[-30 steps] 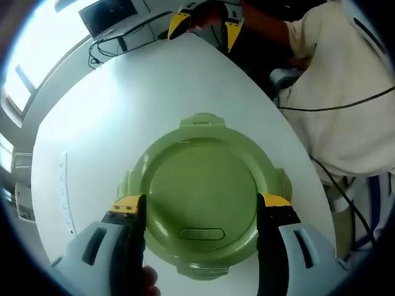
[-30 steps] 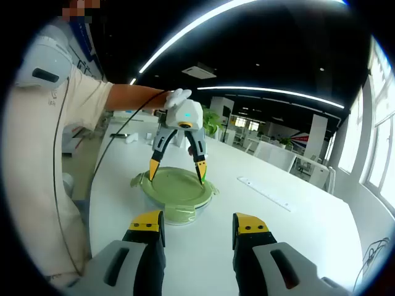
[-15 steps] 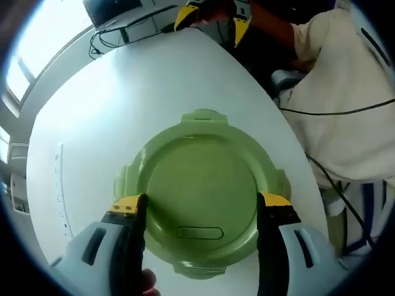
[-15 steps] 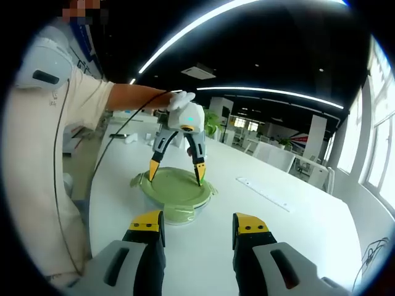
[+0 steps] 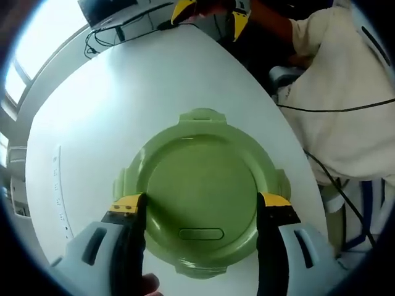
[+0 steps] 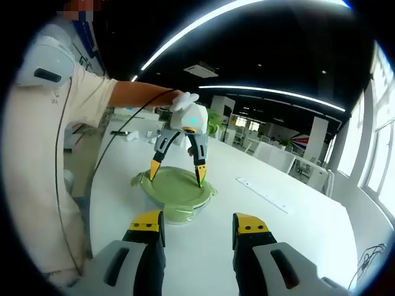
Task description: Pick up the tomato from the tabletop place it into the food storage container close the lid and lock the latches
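Note:
A round green food storage container (image 5: pixel 200 185) stands on the white table with its green lid on; what is inside is hidden. Latch tabs (image 5: pixel 201 116) stick out around the lid's rim. My left gripper (image 5: pixel 200 202) hangs open just above the lid, its yellow-tipped fingers (image 5: pixel 127 204) spread across nearly the lid's full width. In the right gripper view the same left gripper (image 6: pixel 176 174) points down at the container (image 6: pixel 174 194). My right gripper (image 6: pixel 199 223) is open, empty and well short of the container, and shows far off as the right gripper (image 5: pixel 210 11).
A white ruler-like strip (image 6: pixel 262 192) lies on the table (image 5: pixel 123 111) beyond the container. A monitor with cables (image 5: pixel 108 12) sits at the far edge. A person in a cream shirt (image 5: pixel 345 92) stands at the table's rounded edge with a black cable hanging.
My left gripper has eased slightly closer to the lid, still open. The right gripper has stayed where it was.

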